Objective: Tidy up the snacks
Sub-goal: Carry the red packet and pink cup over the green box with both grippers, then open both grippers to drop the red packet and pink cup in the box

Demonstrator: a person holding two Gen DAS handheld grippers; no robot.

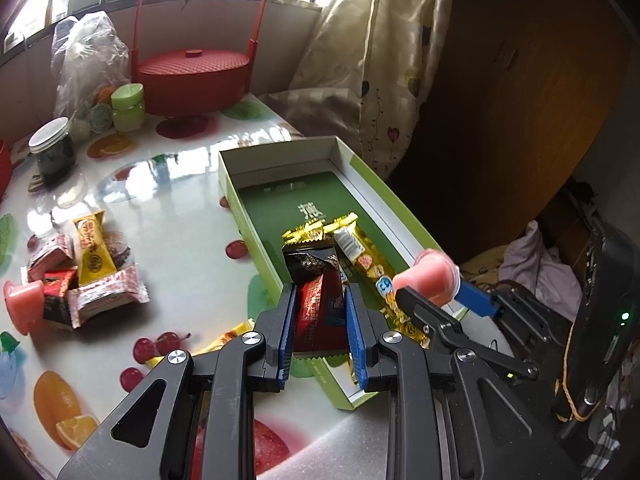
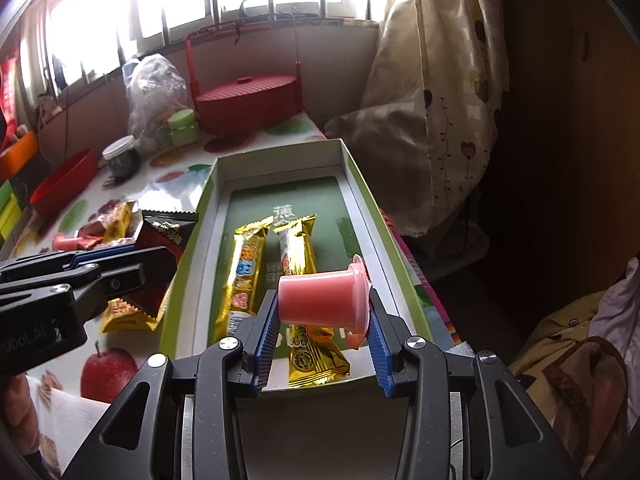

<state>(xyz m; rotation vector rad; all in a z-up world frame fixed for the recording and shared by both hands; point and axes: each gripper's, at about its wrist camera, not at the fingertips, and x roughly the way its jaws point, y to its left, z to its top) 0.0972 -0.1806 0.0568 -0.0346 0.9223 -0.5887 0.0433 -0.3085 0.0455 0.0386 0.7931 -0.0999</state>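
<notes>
You've got both hands loaded over the green box [image 2: 362, 200], which sits on the fruit-print worktop [image 1: 180, 208] with its right side near the edge. Your left hand-held gripper [image 1: 320, 316] is clamped on a dark red snack packet [image 1: 318, 304], hanging just over the box's near-left wall. Your right hand-held gripper [image 2: 324, 320] is squeezing a pink jelly cup [image 2: 320, 298] sideways, lid to the right, above the box's near end. Two gold wafer bars [image 2: 244, 276] already lie lengthwise inside, and the cup hangs right above the near end of one. Careful here: that cup is round and lying on its side, so if you let go from this height I'd expect it to roll or bounce off the slick foil. The red packet looks only partly past the wall; release too soon and it may tip back out onto the worktop. Your two grippers are also close together, so a knock is possible. More snacks [image 1: 94, 268] and another pink cup [image 1: 24, 304] wait far left.
</notes>
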